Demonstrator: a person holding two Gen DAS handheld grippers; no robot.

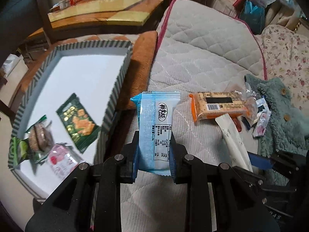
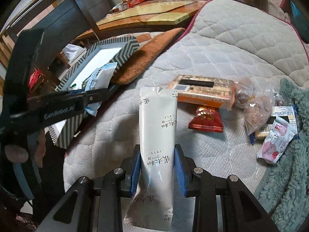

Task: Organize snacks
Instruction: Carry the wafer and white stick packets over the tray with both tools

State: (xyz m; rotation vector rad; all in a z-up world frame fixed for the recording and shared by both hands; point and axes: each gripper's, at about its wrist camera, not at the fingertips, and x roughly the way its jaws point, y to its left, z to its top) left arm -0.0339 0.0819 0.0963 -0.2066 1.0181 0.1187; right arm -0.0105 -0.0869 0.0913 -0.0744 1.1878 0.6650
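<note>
The striped box [image 1: 115, 89] at left holds a green packet [image 1: 78, 120], a biscuit pack [image 1: 39, 135] and a pink packet [image 1: 61, 159]. The left claw [image 1: 153, 145] clamps a blue snack packet [image 1: 155, 127] over the mattress [image 1: 202, 54]; the right claw [image 2: 157, 166] grips a long white packet [image 2: 157, 135]. Beyond lies an orange cracker pack [image 1: 218, 104].

The white packet [image 2: 157, 135] reads "1915"; the left gripper [image 2: 58, 112] arm reads "CenRobot.ai".

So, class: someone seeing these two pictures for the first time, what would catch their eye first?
Probably the two held snacks: a pale blue packet gripped in the left gripper, and a long white pouch gripped in the right gripper. Next, the striped box to the left, already holding a few packets, and loose snacks on the quilted mattress.
</note>
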